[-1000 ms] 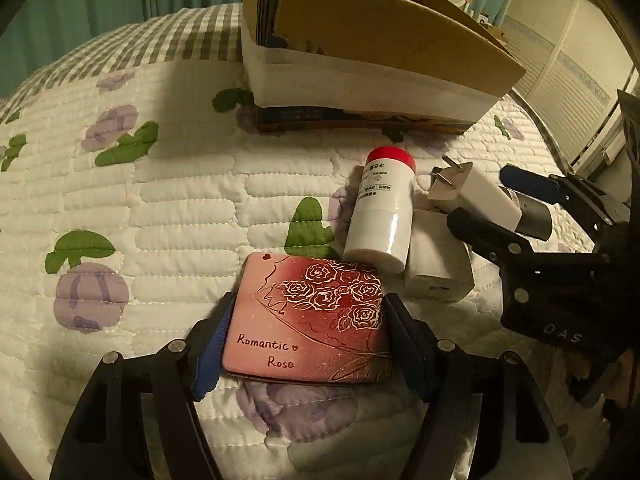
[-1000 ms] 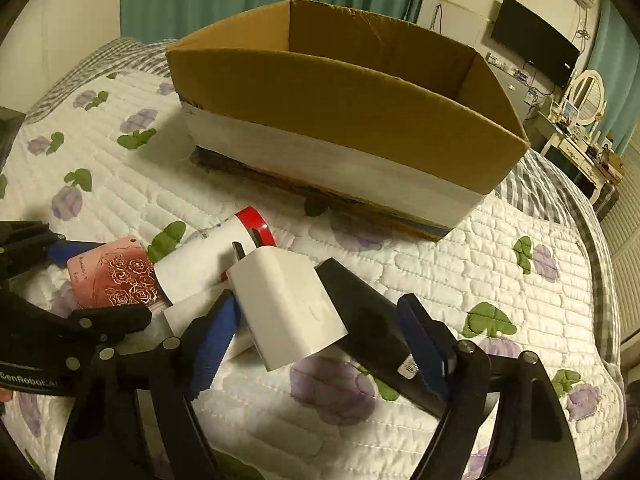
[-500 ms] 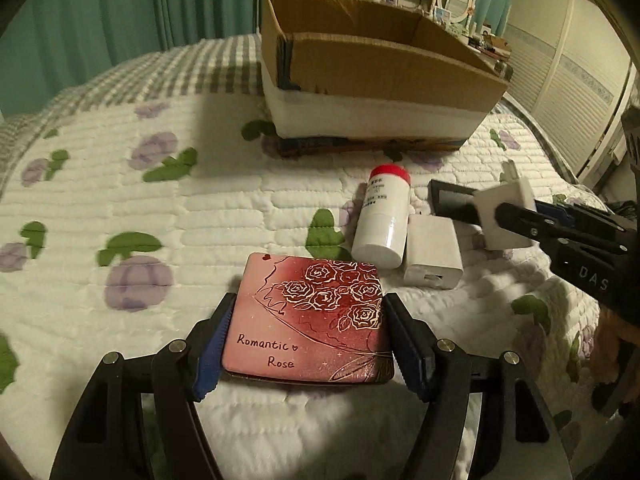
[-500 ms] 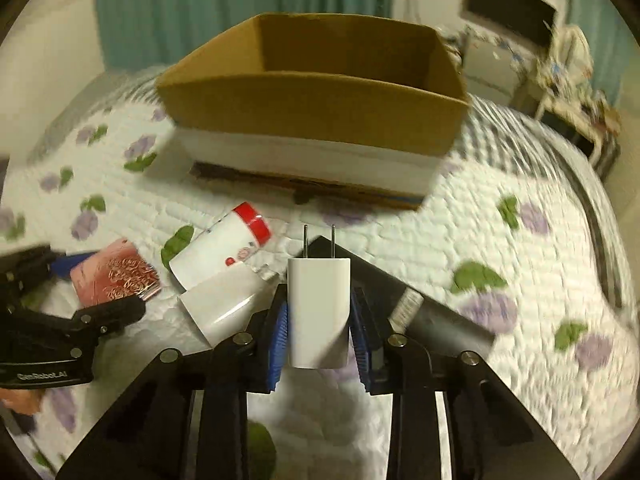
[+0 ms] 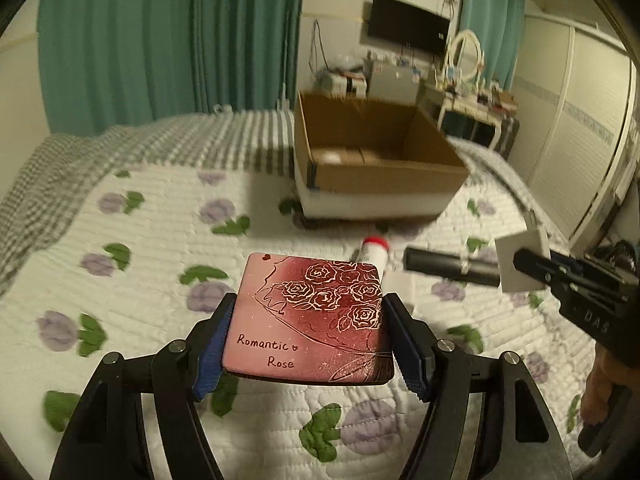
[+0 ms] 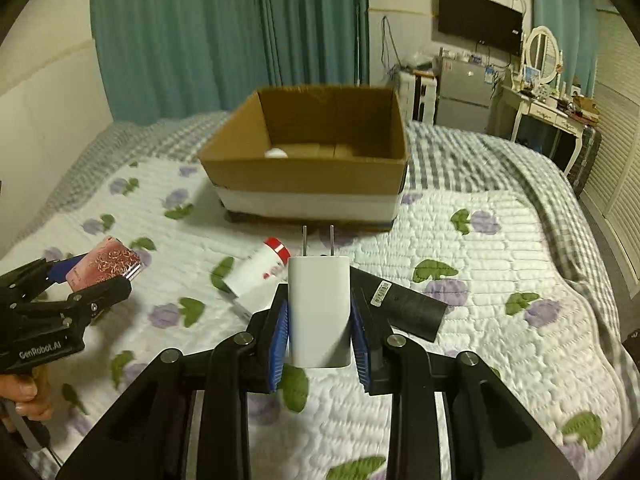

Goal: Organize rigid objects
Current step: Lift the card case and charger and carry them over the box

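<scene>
My left gripper (image 5: 308,340) is shut on a flat pink "Romantic Rose" case (image 5: 312,316) and holds it above the quilt; it also shows in the right wrist view (image 6: 104,266). My right gripper (image 6: 320,332) is shut on a white plug charger (image 6: 320,308), prongs pointing up, held above the bed; it shows in the left wrist view (image 5: 520,264). An open cardboard box (image 6: 308,160) stands ahead on the bed (image 6: 500,280), with a small white object inside. A white bottle with a red cap (image 6: 258,270), a second white charger (image 5: 398,286) and a black bar (image 6: 404,306) lie on the quilt.
Teal curtains (image 6: 224,40) hang behind the bed. A dresser with a mirror (image 6: 544,80), a wall TV (image 6: 480,20) and a small fridge (image 6: 464,96) stand at the far right. A white wardrobe (image 5: 580,140) runs along the right side.
Both grippers have risen from the quilt with their objects. The right gripper closed on the charger and turned it prongs-up. The box's inside has come into view.
</scene>
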Demonstrator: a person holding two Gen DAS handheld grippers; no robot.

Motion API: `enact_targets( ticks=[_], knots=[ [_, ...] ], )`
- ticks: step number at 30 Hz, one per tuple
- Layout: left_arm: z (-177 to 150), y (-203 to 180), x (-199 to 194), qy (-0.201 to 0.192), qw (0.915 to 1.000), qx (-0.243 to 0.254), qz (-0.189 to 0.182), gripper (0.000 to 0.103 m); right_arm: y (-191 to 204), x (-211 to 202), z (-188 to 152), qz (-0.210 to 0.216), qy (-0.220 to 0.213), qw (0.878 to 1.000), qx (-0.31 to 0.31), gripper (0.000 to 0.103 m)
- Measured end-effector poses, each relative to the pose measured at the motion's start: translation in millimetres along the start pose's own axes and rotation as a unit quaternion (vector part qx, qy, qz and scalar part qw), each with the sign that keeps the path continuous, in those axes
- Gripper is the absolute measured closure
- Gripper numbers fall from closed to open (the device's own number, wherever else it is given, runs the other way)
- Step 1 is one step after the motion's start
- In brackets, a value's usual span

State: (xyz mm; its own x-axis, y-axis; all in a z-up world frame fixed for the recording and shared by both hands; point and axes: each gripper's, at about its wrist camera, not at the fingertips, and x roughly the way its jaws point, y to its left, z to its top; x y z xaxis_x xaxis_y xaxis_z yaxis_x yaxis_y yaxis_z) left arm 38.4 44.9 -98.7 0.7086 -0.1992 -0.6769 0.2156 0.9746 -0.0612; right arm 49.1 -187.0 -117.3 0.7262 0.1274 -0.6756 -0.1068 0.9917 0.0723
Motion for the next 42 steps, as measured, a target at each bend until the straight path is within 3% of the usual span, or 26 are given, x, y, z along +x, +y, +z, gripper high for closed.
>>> enact_targets(
  ticks=[9, 18, 23, 33, 42],
  knots=[
    [24, -16, -51, -0.061, 0.9978, 0.014, 0.019, 0.031, 6, -65, 15, -0.009, -0.059, 0.998, 0.003, 0.076],
    [52, -33, -103, -0.138, 0.9902, 0.020, -0.004, 0.031, 12, -122, 44, -0.012, -0.132, 0.991, -0.006, 0.076],
    [69, -36, -113, -0.162, 0.9866, 0.021, -0.008, 0.031, 14, -144, 61, -0.013, -0.168, 0.986, -0.006, 0.076],
    [112, -34, -127, -0.216, 0.9762, 0.016, -0.014, 0.031, 15, -166, 103, -0.017, -0.222, 0.975, -0.020, 0.076],
    [143, -33, -109, -0.230, 0.9730, 0.018, -0.016, 0.031, 17, -151, 133, -0.017, -0.251, 0.968, -0.027, 0.076]
  ],
)
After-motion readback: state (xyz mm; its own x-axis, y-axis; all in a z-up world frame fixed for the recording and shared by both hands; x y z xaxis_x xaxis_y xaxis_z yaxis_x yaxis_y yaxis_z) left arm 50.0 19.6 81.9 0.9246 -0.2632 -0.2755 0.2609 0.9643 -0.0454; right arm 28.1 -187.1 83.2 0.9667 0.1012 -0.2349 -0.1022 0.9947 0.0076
